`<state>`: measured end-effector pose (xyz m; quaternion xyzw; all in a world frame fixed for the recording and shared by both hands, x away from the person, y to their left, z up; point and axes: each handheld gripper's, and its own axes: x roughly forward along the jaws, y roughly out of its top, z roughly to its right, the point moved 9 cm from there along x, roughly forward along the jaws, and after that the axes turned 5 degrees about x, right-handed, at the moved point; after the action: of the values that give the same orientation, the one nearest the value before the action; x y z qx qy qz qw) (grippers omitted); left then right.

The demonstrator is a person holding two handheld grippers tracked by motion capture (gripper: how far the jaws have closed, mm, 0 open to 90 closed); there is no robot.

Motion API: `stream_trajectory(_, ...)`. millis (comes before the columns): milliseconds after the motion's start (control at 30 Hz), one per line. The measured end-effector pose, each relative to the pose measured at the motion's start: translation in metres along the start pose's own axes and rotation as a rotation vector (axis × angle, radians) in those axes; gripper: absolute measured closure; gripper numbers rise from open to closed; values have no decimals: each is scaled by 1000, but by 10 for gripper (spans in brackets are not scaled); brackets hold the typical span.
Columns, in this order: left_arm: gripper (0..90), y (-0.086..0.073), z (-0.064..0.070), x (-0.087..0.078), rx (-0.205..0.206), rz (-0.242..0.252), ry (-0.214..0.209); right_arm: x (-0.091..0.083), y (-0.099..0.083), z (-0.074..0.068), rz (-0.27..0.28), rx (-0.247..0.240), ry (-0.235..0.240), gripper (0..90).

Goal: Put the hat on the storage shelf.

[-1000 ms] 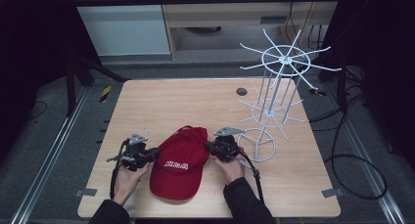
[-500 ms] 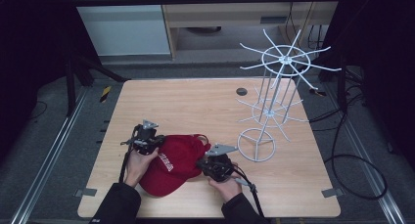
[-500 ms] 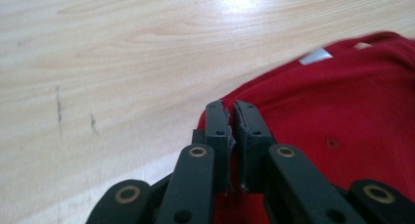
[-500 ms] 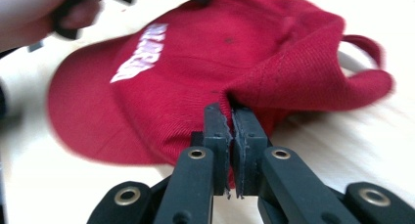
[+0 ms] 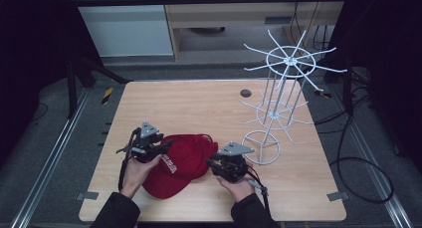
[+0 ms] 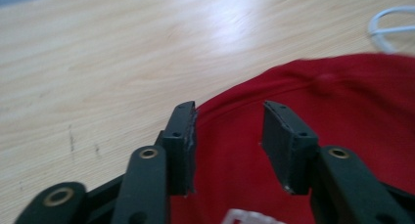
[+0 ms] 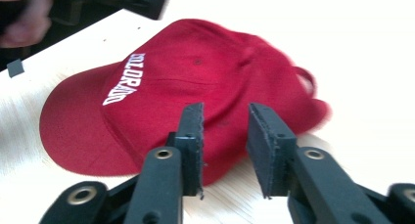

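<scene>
A light wooden table [image 5: 199, 108] is set in a dim room, with dark floor and cables around it. The left gripper [image 6: 227, 136] is held partly open over the crown of a red cap [image 5: 181, 161], with nothing caught between its jaws; cloth is seen below the gap. The right gripper [image 7: 225, 136] is likewise partly open and empty, aimed at the cap's near side edge. The cap lies flat near the table's front, between the two grippers, its brim toward the person and its white lettering [image 7: 125, 77] facing up. A white wire rack [image 5: 278, 103] stands just beside it on the right. Should either gripper be closed on a thin fold, the soft cloth may well slip out or bunch. If the cap is dragged sideways, the rack's base ring could be struck and the rack tipped.
</scene>
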<state>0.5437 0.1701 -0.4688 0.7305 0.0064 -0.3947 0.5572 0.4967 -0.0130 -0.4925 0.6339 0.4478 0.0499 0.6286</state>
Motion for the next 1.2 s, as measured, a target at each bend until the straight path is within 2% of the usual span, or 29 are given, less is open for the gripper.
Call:
stream_trajectory(67, 501, 4, 14, -5, 9, 4, -9, -13, 1, 8, 13, -5, -21, 630)
stream_trajectory(167, 437, 8, 37, -2, 17, 7, -24, -35, -5, 25, 38, -8, -66, 587)
stream_trajectory(433, 275, 11, 86, 31, 24, -30, -65, -83, -39, 72, 36, 45, -162, 517)
stream_trajectory(633, 206, 9, 107, 51, 47, -59, -45, -104, -57, 93, 40, 78, -210, 436)
stream_trajectory(733, 193, 4, 114, 60, 63, -98, -19, -108, -62, 101, 40, 87, -222, 408)
stream_trajectory(800, 194, -2, 115, 66, 81, -146, 0, -111, -64, 104, 37, 92, -226, 403)
stream_trajectory(833, 216, -4, 115, 69, 83, -158, 9, -112, -65, 105, 36, 94, -227, 402)
stream_trajectory(867, 304, -6, 113, 71, 81, -156, 19, -112, -66, 107, 35, 94, -230, 403)
stream_trajectory(933, 449, -8, 110, 71, 51, -158, -9, -114, -67, 108, 32, 99, -235, 407)
stream_trajectory(967, 560, -7, 108, 70, 31, -151, -24, -115, -68, 109, 31, 98, -235, 409)
stream_trajectory(1067, 788, -4, 101, 65, 16, -135, -39, -117, -69, 111, 33, 98, -241, 414)
stream_trajectory(1100, 843, -4, 100, 63, 15, -131, -47, -117, -69, 112, 34, 98, -243, 416)
stream_trajectory(1200, 871, 2, 96, 53, 7, -90, -65, -119, -70, 115, 33, 100, -254, 417)
